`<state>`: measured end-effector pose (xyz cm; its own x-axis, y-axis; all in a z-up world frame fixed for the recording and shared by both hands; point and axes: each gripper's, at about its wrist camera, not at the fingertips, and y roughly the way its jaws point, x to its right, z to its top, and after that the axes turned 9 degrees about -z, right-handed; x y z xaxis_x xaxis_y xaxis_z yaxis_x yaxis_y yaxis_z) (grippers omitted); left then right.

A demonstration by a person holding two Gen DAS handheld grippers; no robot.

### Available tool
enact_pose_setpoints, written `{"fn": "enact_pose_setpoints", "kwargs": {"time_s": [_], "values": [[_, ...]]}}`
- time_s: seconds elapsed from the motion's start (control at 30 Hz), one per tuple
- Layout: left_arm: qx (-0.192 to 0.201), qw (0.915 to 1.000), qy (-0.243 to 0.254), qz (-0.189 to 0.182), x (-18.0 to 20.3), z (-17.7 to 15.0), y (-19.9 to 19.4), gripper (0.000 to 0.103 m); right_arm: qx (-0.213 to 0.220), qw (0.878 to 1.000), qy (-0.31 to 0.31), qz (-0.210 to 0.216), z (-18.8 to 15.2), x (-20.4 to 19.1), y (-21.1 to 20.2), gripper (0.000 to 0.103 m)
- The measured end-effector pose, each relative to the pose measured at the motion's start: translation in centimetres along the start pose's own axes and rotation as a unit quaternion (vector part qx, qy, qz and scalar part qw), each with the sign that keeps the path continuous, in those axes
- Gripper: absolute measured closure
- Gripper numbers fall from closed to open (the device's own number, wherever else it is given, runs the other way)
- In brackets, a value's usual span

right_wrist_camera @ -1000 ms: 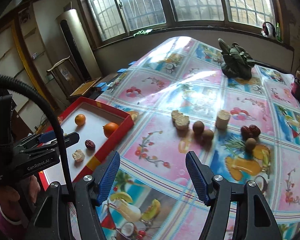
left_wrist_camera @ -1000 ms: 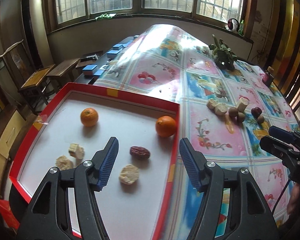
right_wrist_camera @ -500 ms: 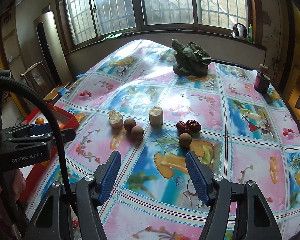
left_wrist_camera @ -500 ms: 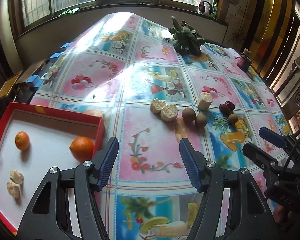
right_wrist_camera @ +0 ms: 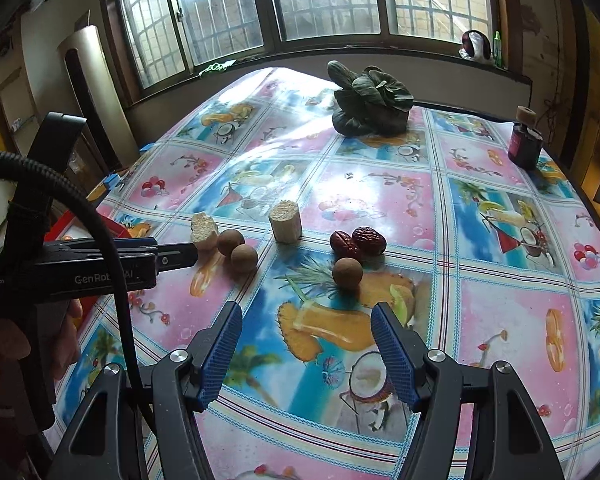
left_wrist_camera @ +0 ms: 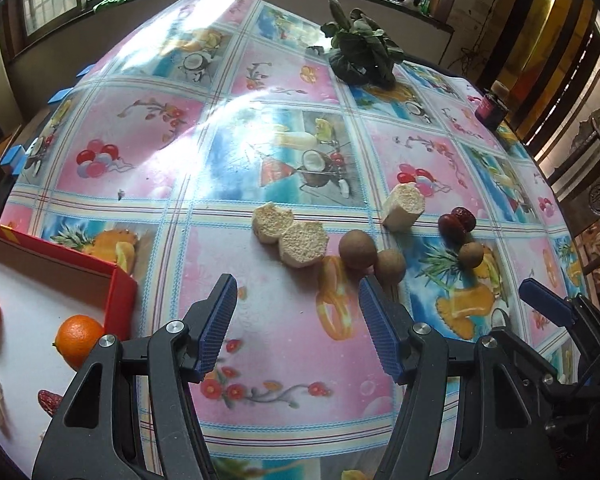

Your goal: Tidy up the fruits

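On the flowered tablecloth lie pale corn-cob pieces [left_wrist_camera: 290, 234], a third upright piece [left_wrist_camera: 403, 206], three brown round fruits [left_wrist_camera: 357, 244], and two red dates [left_wrist_camera: 456, 222]. My left gripper [left_wrist_camera: 296, 312] hangs open and empty just short of the brown fruits. The red tray [left_wrist_camera: 120, 296] at left holds two oranges [left_wrist_camera: 78, 340], pale pieces and a date. In the right wrist view my right gripper [right_wrist_camera: 306, 340] is open and empty, below a single brown fruit [right_wrist_camera: 347, 273] and the dates [right_wrist_camera: 358, 242]. The left gripper's body [right_wrist_camera: 100, 268] reaches toward the corn piece [right_wrist_camera: 204, 232].
A bundle of dark leafy greens [right_wrist_camera: 370, 100] lies at the far side of the table, and a dark red jar [right_wrist_camera: 525, 144] stands at the far right. Windows run behind the table. Chairs stand off the table's right edge [left_wrist_camera: 592, 184].
Both grippers have swung right, away from the red tray and toward the loose fruit in the middle of the table. The tray has slid to the left edge of the left wrist view.
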<state>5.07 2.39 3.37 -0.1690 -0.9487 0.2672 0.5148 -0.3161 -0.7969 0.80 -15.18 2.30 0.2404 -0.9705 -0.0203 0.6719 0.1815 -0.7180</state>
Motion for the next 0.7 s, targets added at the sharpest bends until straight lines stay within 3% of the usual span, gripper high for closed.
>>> {"fn": "enact_pose_setpoints", "kwargs": {"time_s": [0.27,0.37,0.5,0.7], "values": [[-0.016,0.9995,0.022,-0.016,3.3,0.3,2.0,0.040,-0.013,0.999,0.040,-0.015,0.0,2.5,0.6,0.037],[-0.023,0.9991,0.032,-0.019,4.6,0.4,2.8,0.040,-0.013,0.998,0.049,-0.040,-0.1,3.6,0.5,0.037],[-0.025,0.9990,0.033,-0.015,5.5,0.8,3.8,0.042,-0.026,0.997,0.071,-0.036,-0.3,4.9,0.9,0.037],[-0.021,0.9990,0.038,0.001,5.4,1.2,4.4,0.076,-0.019,0.996,0.078,-0.027,-0.3,5.5,0.7,0.037]]}}
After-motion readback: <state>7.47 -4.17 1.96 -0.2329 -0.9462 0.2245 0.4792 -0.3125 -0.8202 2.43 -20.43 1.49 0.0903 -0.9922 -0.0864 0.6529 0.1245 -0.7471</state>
